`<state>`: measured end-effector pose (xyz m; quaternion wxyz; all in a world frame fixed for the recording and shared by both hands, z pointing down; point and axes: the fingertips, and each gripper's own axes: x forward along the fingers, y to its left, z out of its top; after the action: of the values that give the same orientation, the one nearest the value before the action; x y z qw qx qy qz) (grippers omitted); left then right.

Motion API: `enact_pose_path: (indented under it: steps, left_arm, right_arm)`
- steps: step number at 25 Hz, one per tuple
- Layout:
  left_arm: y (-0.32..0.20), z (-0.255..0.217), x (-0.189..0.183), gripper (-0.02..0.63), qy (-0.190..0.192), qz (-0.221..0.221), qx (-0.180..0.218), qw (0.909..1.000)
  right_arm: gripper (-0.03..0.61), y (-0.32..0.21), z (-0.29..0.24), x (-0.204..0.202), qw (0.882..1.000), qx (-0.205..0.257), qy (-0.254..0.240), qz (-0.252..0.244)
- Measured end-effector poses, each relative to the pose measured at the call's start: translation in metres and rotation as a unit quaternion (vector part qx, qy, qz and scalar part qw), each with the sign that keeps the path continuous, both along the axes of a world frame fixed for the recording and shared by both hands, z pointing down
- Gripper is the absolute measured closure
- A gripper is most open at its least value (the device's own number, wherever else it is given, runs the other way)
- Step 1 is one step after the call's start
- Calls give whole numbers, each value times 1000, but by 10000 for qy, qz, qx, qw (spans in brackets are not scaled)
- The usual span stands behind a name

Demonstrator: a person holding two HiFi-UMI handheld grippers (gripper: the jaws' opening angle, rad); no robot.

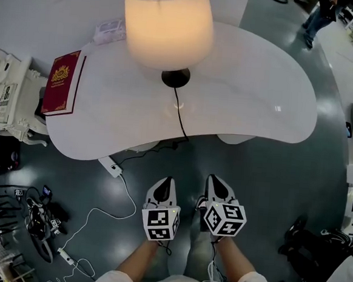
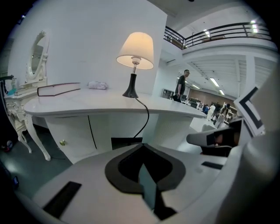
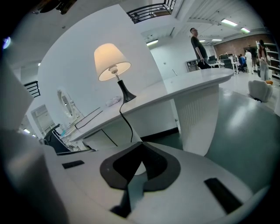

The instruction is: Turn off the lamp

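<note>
- Subject of task: a lamp [image 1: 167,24] with a cream fabric shade, a slim black stem and a flared black foot. It stands upright near the middle of the glossy white curved tabletop [image 1: 247,94]. The shade glows, so it is on.
- Left tongs [image 1: 168,182]: clenched tip to tip with nothing between them, which the left gripper view [image 2: 142,148] confirms.
- Right tongs [image 1: 213,179]: likewise closed and empty, jaw faces together in the right gripper view [image 3: 141,148].
- Governing relation: the lamp lies ahead of and above both tongs, well apart from them. Both are held low over the floor, short of the tabletop's front edge, and both gripper views look up at the shade [image 2: 135,49] [image 3: 112,59].
- Nearer hand: the lamp's foot sits almost in line with the left tongs. The right tongs are offset to the side, so the left is judged marginally better placed.
- Long axis: the stem is vertical. A thin black cord [image 1: 179,116] runs from the foot toward the tongs, over the front edge and down toward a white power strip [image 1: 110,165] on the floor.
- Switch: no view shows where it is, whether on the cord, the stem or the strip.
- Other: a red hardback book [image 1: 62,81] lies flat at the tabletop's left end, clear of the approach.
- Assessment: task not yet started; a reach up and forward is required.
</note>
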<state>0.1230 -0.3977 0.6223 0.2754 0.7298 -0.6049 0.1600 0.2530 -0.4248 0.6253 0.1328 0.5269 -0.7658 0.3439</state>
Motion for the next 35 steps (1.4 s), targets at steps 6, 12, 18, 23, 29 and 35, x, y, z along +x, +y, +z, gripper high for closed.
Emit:
enact_pose_path:
  steps: [6,12,18,23,29,35]
  left_arm:
    - [-3,61,-6,607,37,-171,-216,9996]
    - [6,112,-7,607,28,-229,-422,9988]
    - [7,155,-6,607,53,-263,-479,9985]
    - [0,171,-7,607,44,-298,-411,9987]
    - [-7,165,-8,607,110,-332,-283,9990]
    - [-12,164,-14,607,135,-373,-150,9991]
  right_arm:
    - [580,-2,54,-5,9998,-174,-60,7]
    - [580,-3,102,-7,9996,-266,-43,-60]
    - [580,-5,141,-11,9995,-290,-140,28]
    - [580,-8,153,-13,9990,-284,-303,173]
    - [580,-9,150,-12,9994,-237,-235,127]
    - [580,-11,150,-15,9993,-212,-269,152]
